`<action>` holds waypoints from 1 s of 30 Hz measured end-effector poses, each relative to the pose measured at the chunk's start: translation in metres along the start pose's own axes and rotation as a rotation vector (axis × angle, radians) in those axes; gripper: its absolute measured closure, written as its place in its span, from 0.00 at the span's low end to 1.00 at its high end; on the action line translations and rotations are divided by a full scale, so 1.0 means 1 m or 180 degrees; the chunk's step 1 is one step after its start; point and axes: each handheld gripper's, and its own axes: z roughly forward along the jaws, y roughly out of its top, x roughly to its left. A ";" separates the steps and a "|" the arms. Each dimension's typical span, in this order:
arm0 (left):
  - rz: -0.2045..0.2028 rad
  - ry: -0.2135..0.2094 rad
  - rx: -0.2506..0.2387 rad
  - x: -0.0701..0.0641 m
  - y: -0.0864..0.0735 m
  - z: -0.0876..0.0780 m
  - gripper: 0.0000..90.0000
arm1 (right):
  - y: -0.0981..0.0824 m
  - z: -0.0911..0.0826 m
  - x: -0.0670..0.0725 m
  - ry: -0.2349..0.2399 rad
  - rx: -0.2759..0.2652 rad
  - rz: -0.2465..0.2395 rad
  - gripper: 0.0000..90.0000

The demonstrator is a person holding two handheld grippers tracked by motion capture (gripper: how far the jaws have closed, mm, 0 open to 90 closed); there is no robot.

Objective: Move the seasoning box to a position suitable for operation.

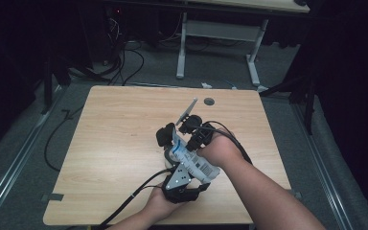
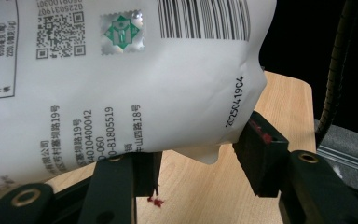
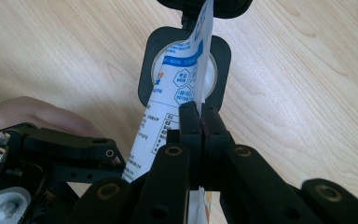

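Light wood-grain desk (image 1: 115, 143), rounded corners, with a small round grommet hole (image 1: 209, 101) near its far edge. Grey floor (image 1: 211, 72) beyond carries loose black cables (image 1: 124, 62). A white-legged table frame (image 1: 220, 33) stands behind the desk. Surroundings are dark.

White printed pouch (image 2: 121, 79), bearing barcode, QR code and green seal, lies between the left gripper (image 2: 200, 163) pads, its lower corner over the wooden table (image 2: 279, 107); a black cable (image 2: 335, 70) hangs at right.
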 end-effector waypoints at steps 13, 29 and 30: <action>0.0008 -0.0003 -0.0001 0.002 0.003 -0.001 0.60 | 0.002 -0.002 -0.001 -0.0003 -0.0006 0.0011 1.00; 0.0031 -0.0029 0.0010 0.004 0.005 0.001 0.60 | 0.002 -0.002 -0.004 0.0004 -0.0004 0.0051 1.00; 0.0029 -0.0033 0.0001 0.004 0.005 0.002 0.60 | 0.002 -0.001 -0.004 0.0003 0.0001 0.0050 1.00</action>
